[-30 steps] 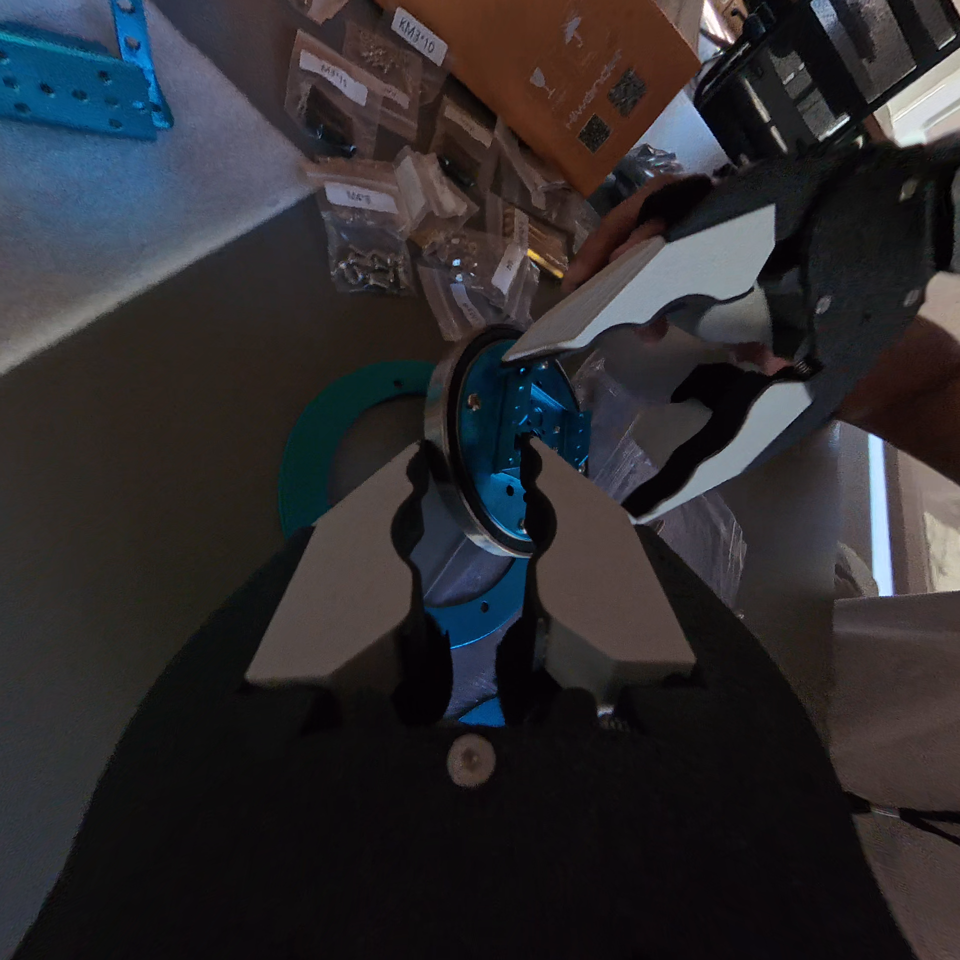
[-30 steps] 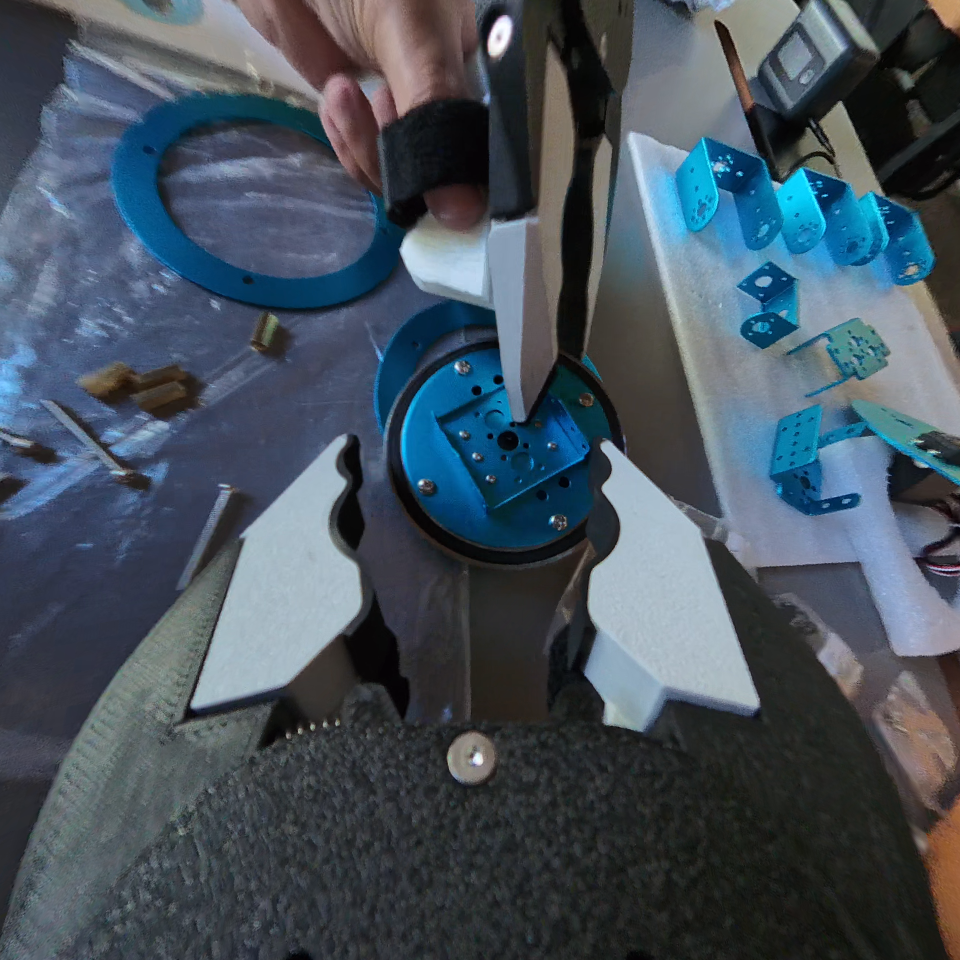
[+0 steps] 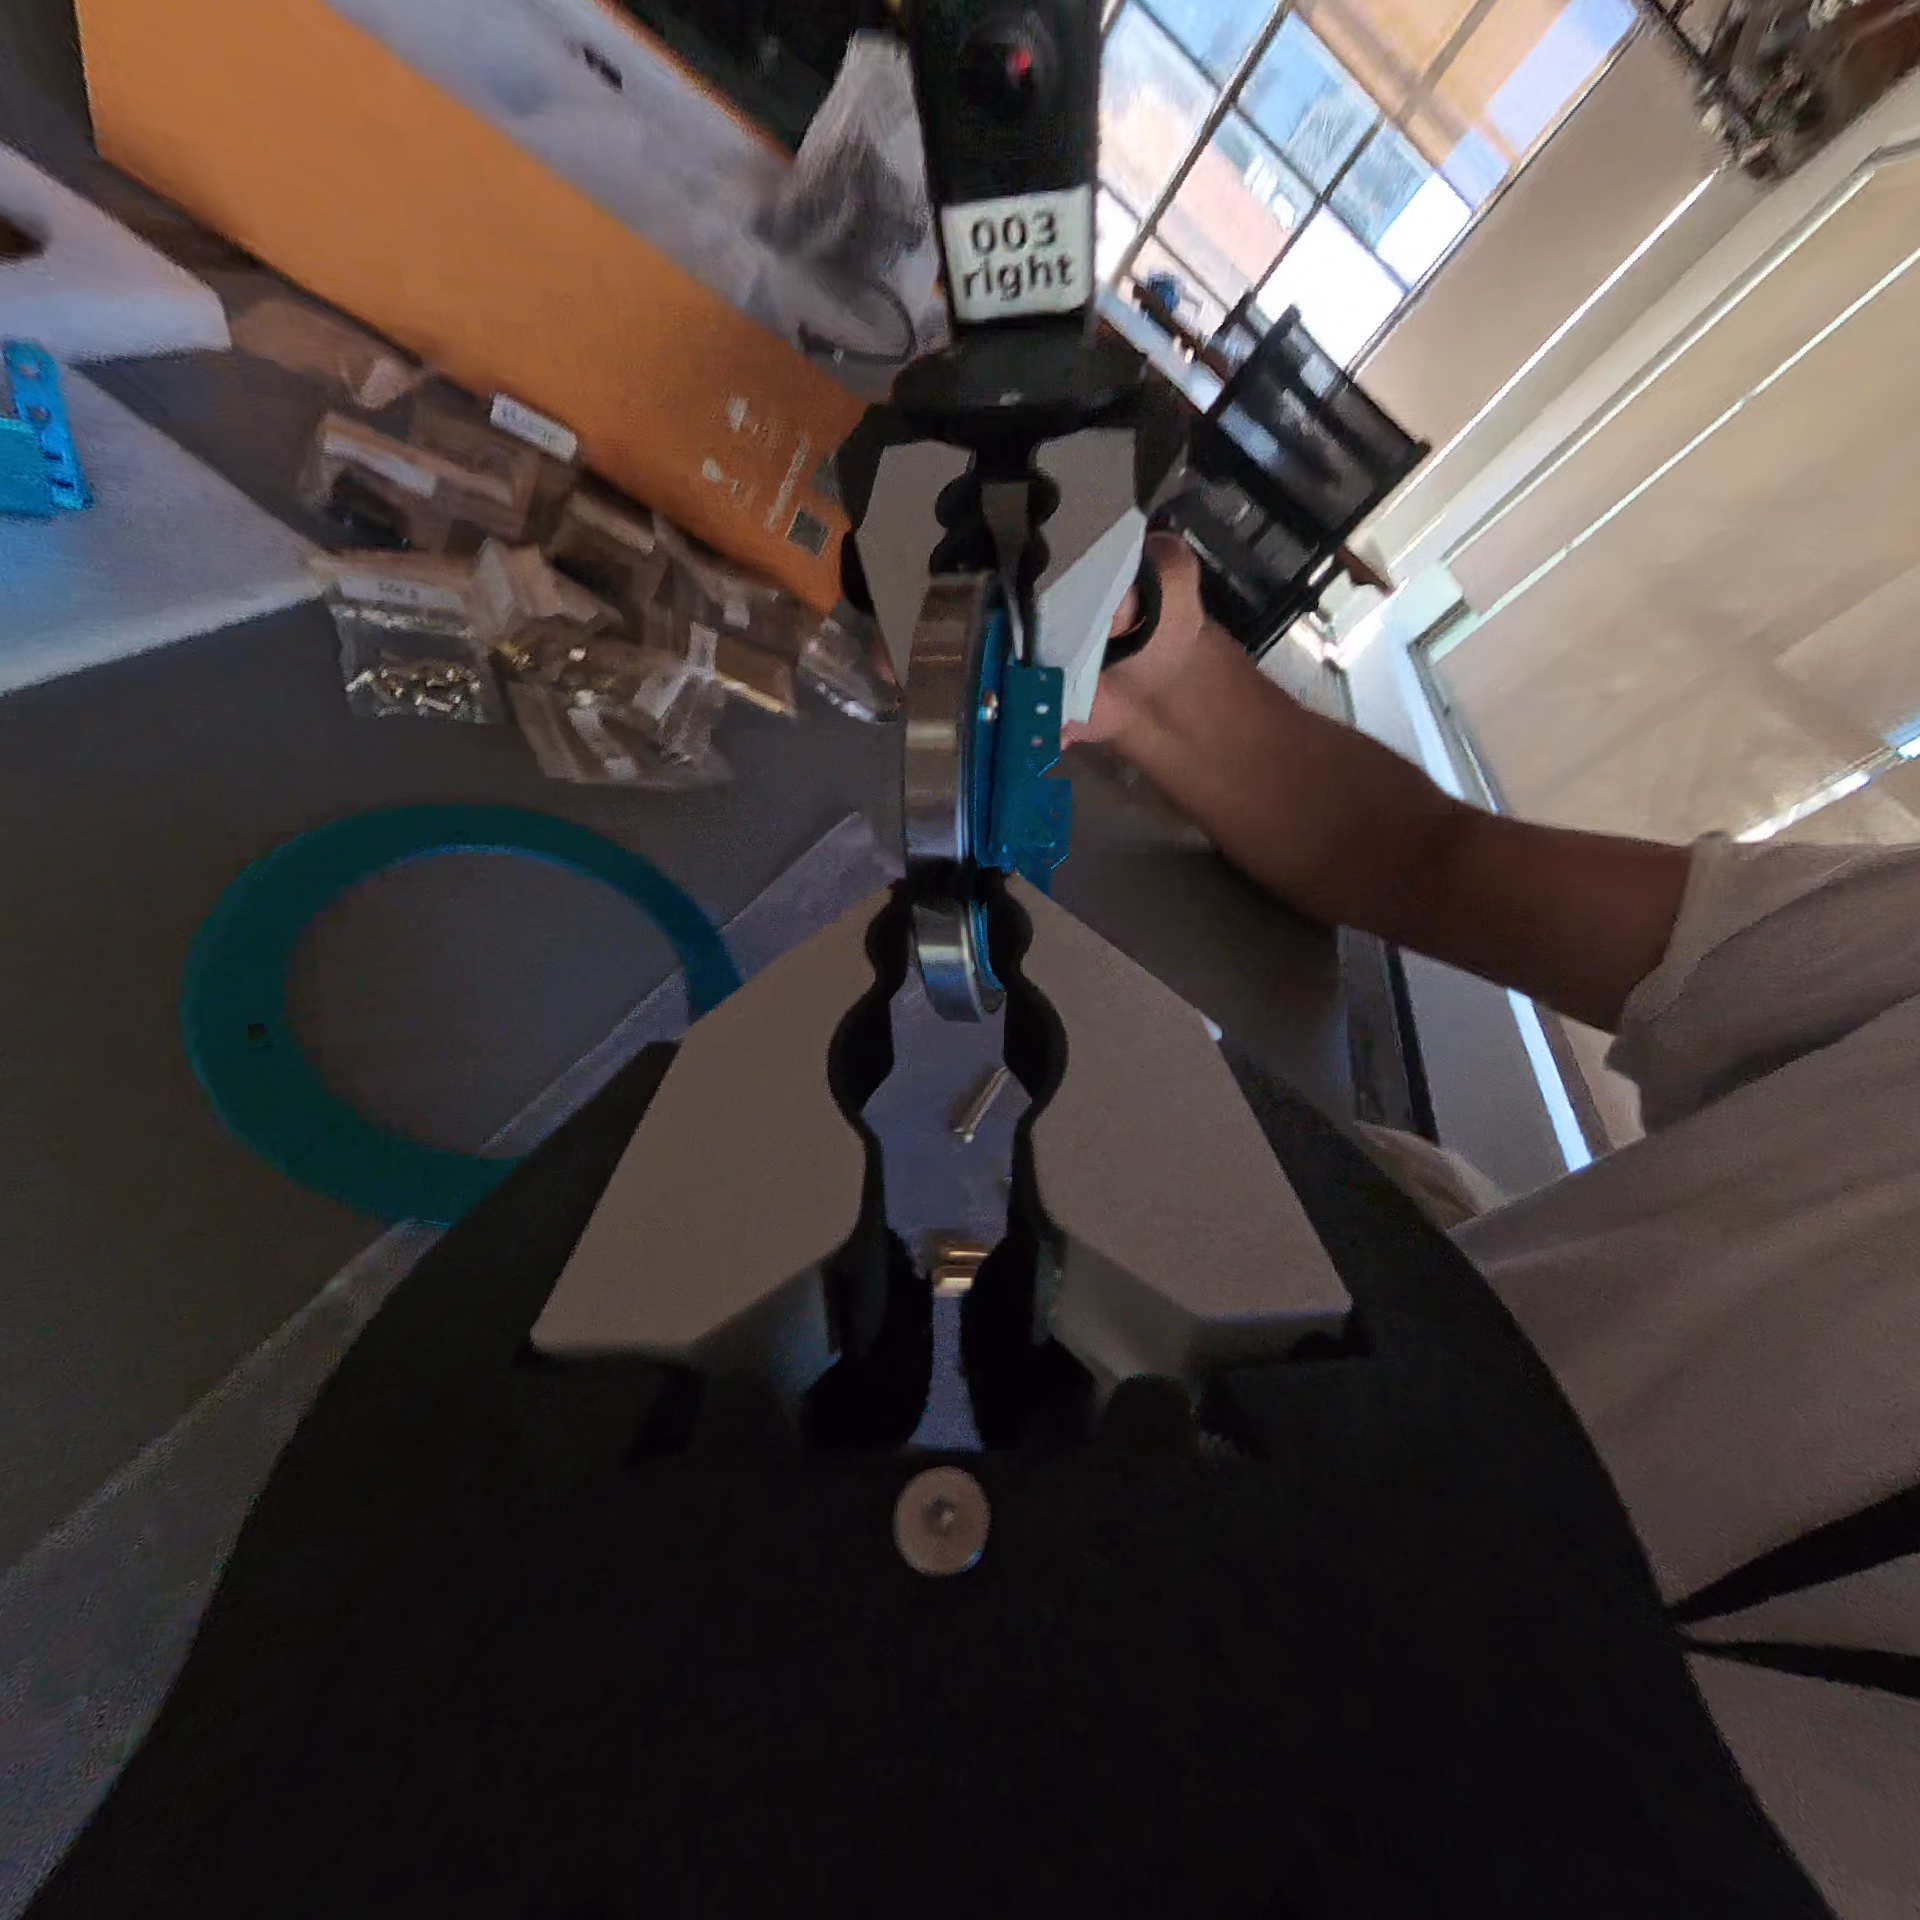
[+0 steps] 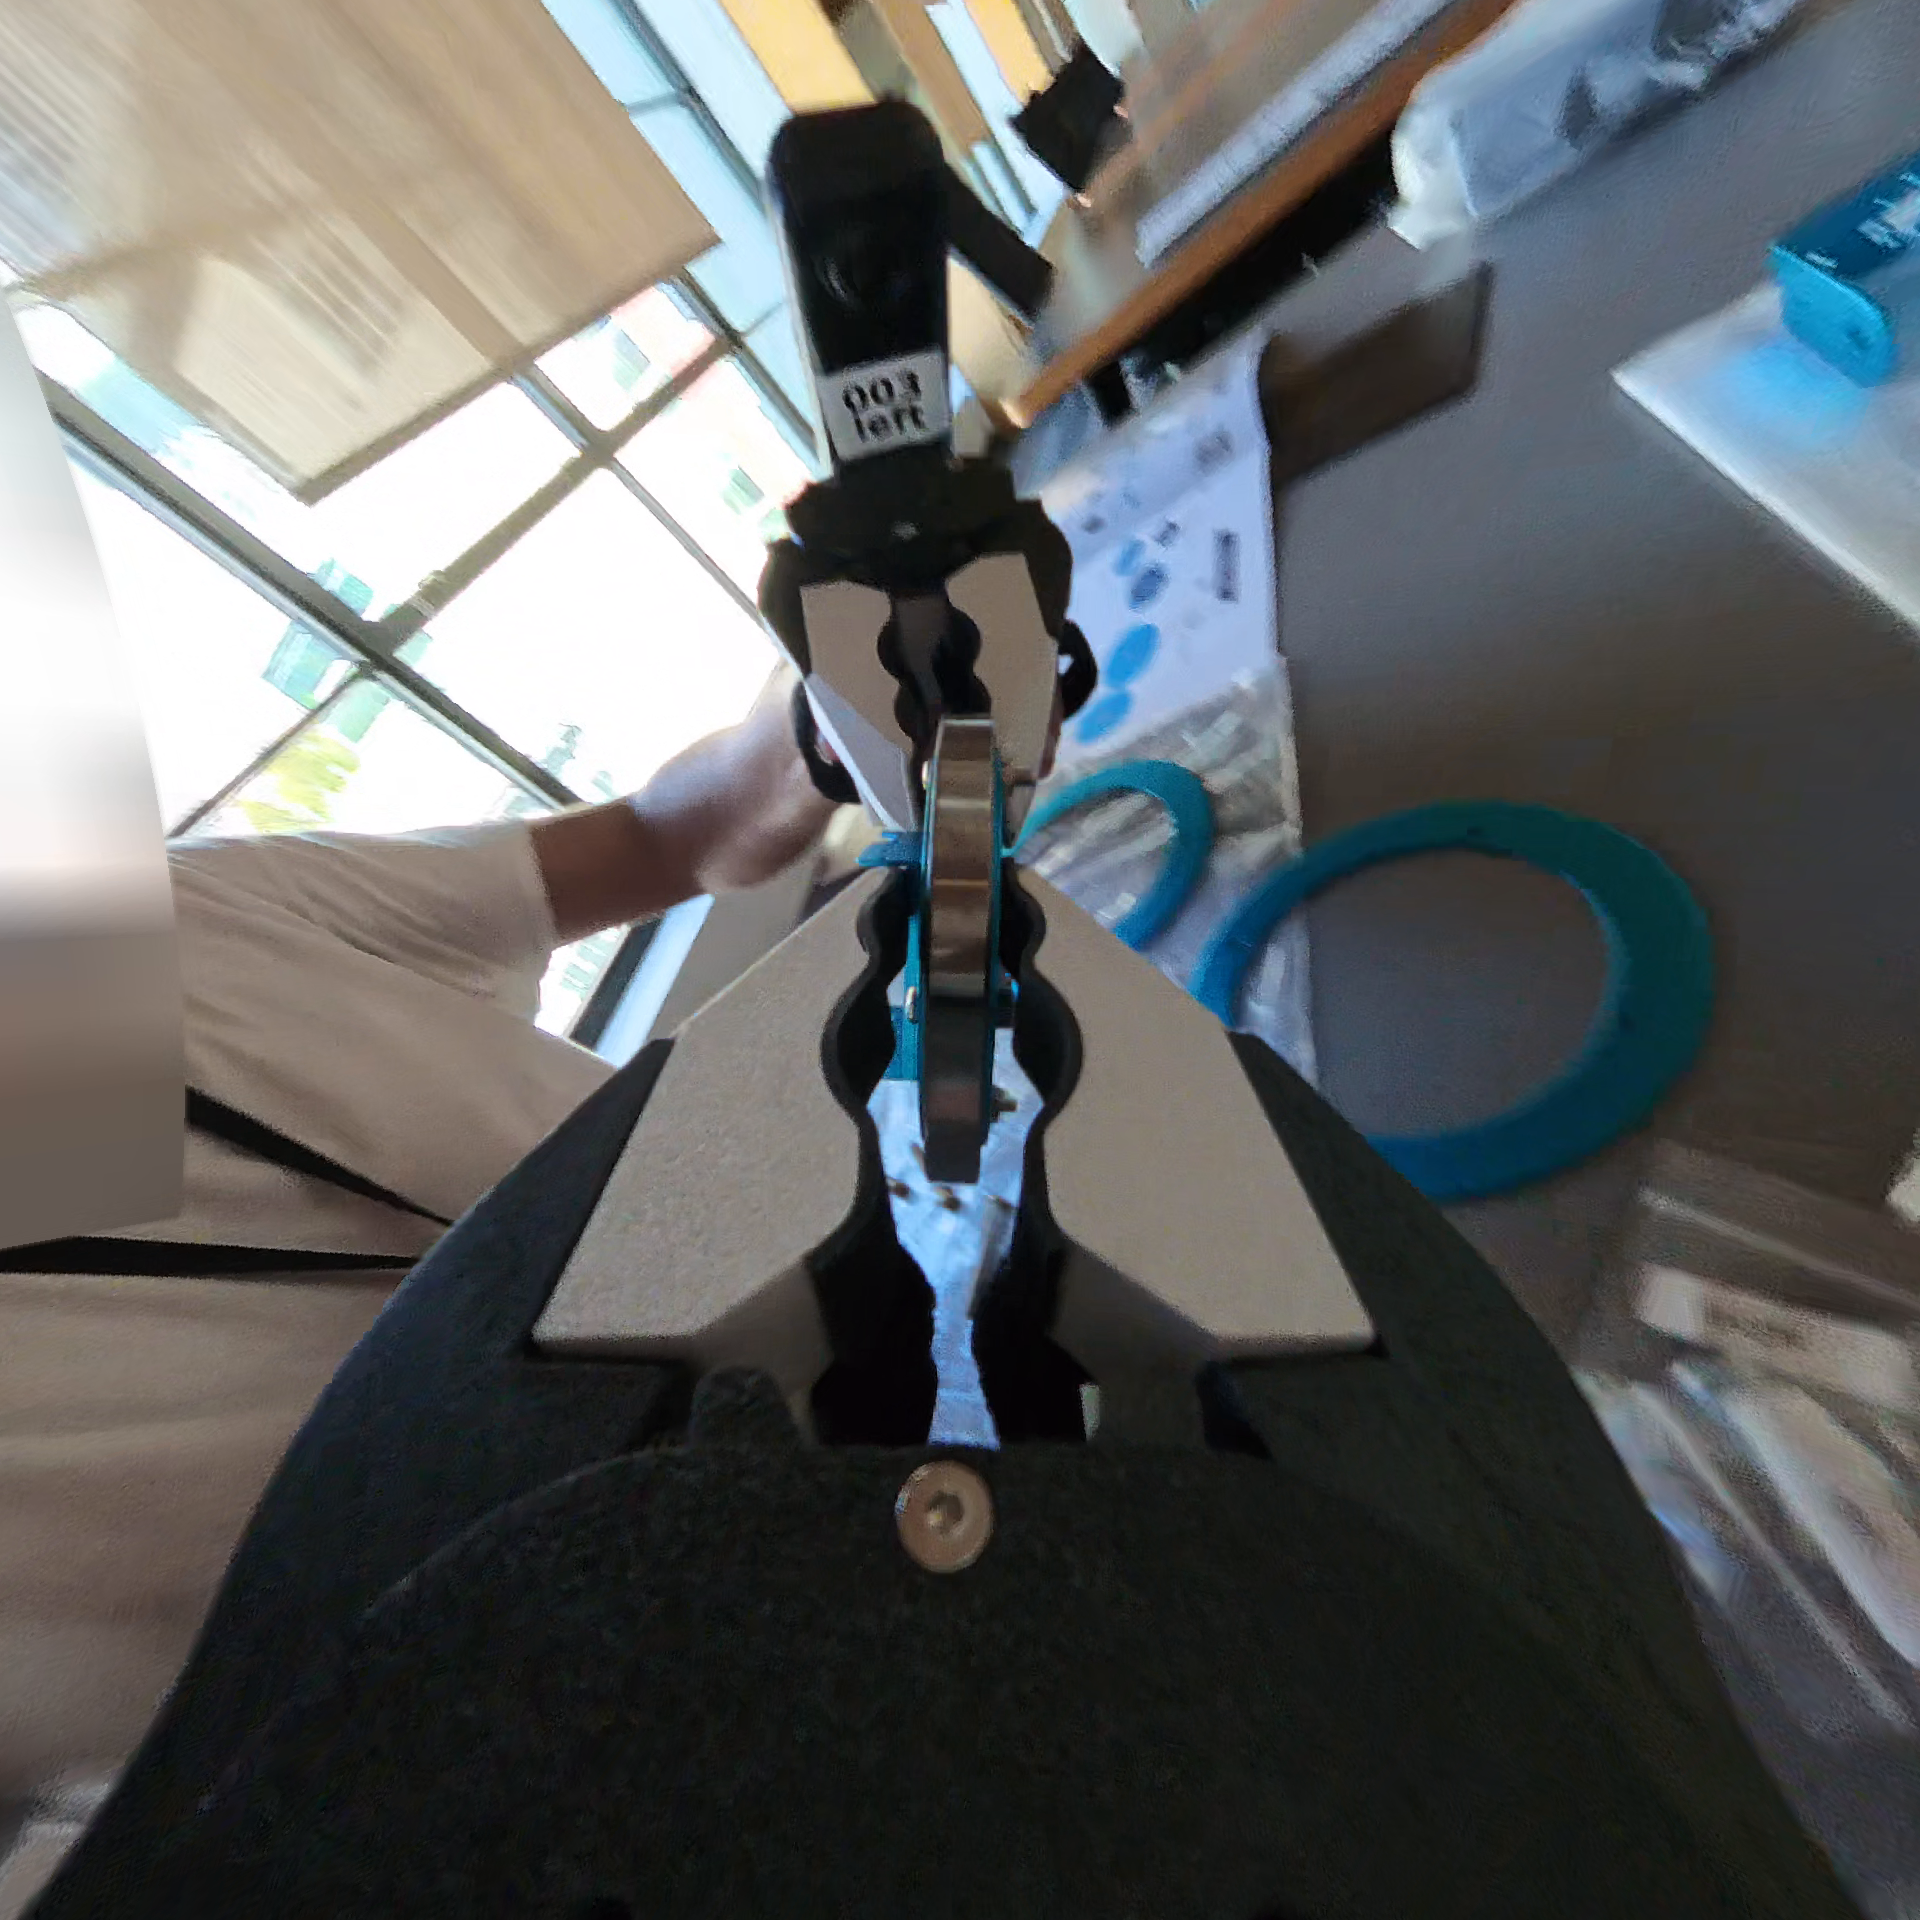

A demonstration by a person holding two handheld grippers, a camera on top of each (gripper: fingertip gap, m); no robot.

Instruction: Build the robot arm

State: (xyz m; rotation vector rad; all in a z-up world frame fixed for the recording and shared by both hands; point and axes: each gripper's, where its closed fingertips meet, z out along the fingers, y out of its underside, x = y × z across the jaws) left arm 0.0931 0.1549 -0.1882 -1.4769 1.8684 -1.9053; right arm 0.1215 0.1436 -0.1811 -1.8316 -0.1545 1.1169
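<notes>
The left gripper's (image 3: 951,914) fingers (image 3: 758,1122) are pinched on the near rim of a bearing disc (image 3: 940,727), held edge-on above the counter (image 3: 125,1039); the right gripper (image 3: 997,634) clamps its far rim. Likely heavy, rigid, slick steel: the rim is safest.

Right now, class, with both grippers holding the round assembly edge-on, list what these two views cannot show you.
- Flat faces of the bearing disc: seen edge-on in both views.
- Blue bracket holes: side-on in the left wrist view.
- Parts bags contents: blurred in the left wrist view.
- Blue ring: partly hidden behind the left gripper.
- Right gripper finger contact: hidden by the disc.
</notes>
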